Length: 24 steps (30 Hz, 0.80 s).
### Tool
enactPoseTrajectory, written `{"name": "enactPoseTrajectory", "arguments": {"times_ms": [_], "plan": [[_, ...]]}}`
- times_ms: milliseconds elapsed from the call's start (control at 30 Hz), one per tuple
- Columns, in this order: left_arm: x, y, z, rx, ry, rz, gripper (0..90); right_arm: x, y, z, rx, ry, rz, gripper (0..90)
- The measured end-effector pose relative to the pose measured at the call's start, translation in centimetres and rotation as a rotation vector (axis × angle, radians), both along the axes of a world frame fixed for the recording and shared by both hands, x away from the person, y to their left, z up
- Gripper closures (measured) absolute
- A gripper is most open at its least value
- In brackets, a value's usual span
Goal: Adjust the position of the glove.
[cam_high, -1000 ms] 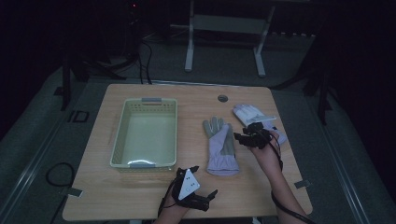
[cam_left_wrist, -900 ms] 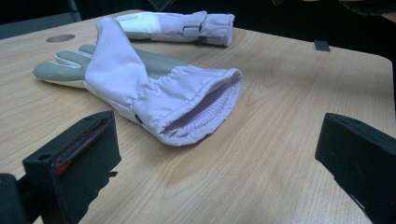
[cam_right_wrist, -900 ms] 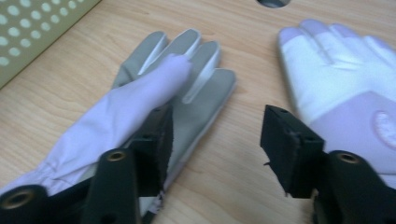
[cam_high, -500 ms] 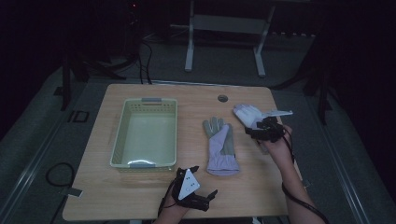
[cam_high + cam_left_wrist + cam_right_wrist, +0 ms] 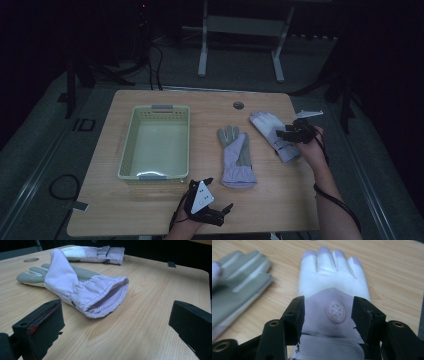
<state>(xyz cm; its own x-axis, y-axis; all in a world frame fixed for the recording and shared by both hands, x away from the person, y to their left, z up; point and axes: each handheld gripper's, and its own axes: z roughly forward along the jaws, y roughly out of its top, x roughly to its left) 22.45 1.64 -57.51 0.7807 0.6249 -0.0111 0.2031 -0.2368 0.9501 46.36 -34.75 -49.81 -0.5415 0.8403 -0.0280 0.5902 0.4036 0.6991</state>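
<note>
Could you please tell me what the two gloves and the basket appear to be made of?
Nearer glove: seemingly soft lilac fabric with grey suede-like palm; gathered cuff, matte. Farther glove: similar fabric, whitish back, round badge. Basket: probably pale green moulded plastic, with perforated walls.

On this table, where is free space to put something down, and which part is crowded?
Free wood lies between the basket and the middle glove, along the far edge around the round hole, and at the near right corner. It is crowded at the right, where the right gripper is over the second glove.
</note>
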Motion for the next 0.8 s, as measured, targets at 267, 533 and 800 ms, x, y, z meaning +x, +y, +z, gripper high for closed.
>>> {"name": "enactPoseTrajectory", "arguments": {"times_ms": [267,533,800], "plan": [[0.1,0.0,0.0,-0.002,0.003,-0.003,0.1,2.3,-0.3,-1.8,-0.059,0.056,0.006,48.4],[0.0,0.0,0.0,-0.001,0.001,-0.003,0.1,3.2,-0.8,-3.6,0.016,0.168,0.008,58.7],[0.0,0.0,0.0,-0.004,0.002,0.002,0.1,3.3,-0.2,-3.1,-0.020,0.198,0.003,67.3]]}}
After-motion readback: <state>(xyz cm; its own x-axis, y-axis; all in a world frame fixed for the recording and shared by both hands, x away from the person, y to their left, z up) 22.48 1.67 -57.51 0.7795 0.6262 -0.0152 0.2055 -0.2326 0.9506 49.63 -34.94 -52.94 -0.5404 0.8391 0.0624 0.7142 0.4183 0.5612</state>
